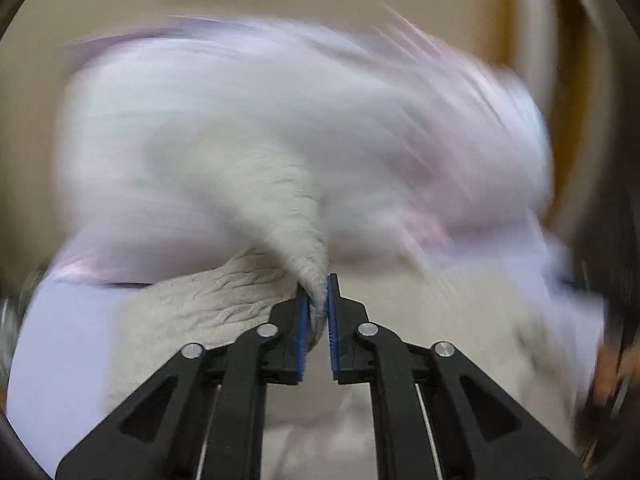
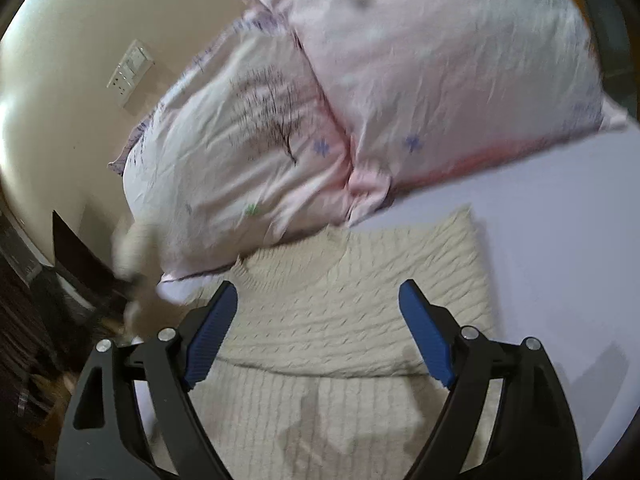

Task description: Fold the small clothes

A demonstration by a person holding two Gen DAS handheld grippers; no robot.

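Observation:
A cream cable-knit sweater (image 2: 352,320) lies on a pale lilac bed sheet (image 2: 560,260), partly folded with one layer over another. My left gripper (image 1: 318,300) is shut on a pinched part of the sweater (image 1: 296,216) and holds it lifted; the left wrist view is badly blurred. My right gripper (image 2: 318,300) is open and empty, hovering just above the sweater's folded part, with its blue pads (image 2: 212,336) on either side of it.
Two pink patterned pillows (image 2: 360,100) lie at the head of the bed behind the sweater. A cream wall with a switch plate (image 2: 130,70) is at the left. Dark furniture (image 2: 68,256) stands beside the bed's left edge.

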